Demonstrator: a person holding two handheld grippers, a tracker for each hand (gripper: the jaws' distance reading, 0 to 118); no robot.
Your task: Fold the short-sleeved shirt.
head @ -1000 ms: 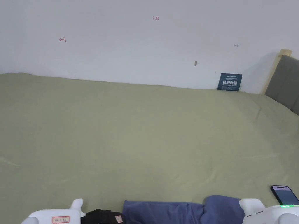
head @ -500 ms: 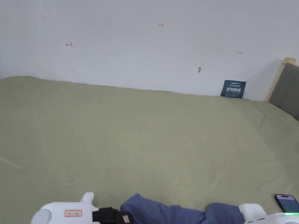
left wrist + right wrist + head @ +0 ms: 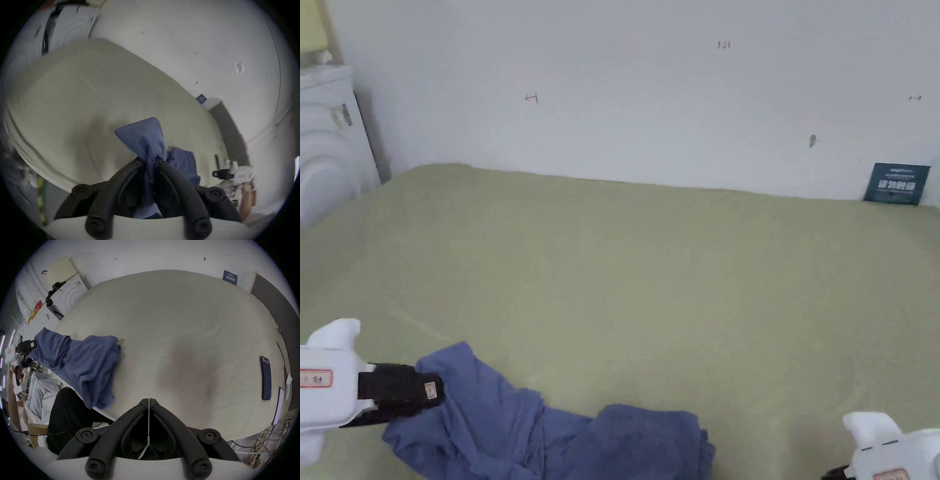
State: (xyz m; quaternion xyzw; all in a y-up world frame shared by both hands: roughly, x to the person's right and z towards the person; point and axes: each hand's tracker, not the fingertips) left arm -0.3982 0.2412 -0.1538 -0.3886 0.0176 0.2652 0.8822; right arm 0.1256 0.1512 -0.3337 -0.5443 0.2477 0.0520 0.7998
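A crumpled blue short-sleeved shirt (image 3: 550,431) lies at the near edge of the olive-green bed (image 3: 650,281), partly hanging over the front edge in the right gripper view (image 3: 87,363). My left gripper (image 3: 428,390) is shut on one bunched end of the shirt (image 3: 146,139) and holds it up to the left; the cloth passes between both black jaws (image 3: 150,160). My right gripper (image 3: 148,400) hovers over bare sheet near the bed's front edge, to the right of the shirt, its jaws shut together on nothing. Its white body (image 3: 894,447) shows at the head view's lower right.
A dark phone (image 3: 266,378) lies on the bed at the right, near a grey headboard (image 3: 279,305). A white washing machine (image 3: 328,150) stands past the bed's left end. A dark blue sign (image 3: 897,183) leans on the white wall. The person's dark trousers (image 3: 68,415) are by the bed's front.
The head camera has swung left. My left gripper has pulled the shirt's end up and to the left, stretching the cloth. The right gripper no longer touches the shirt.
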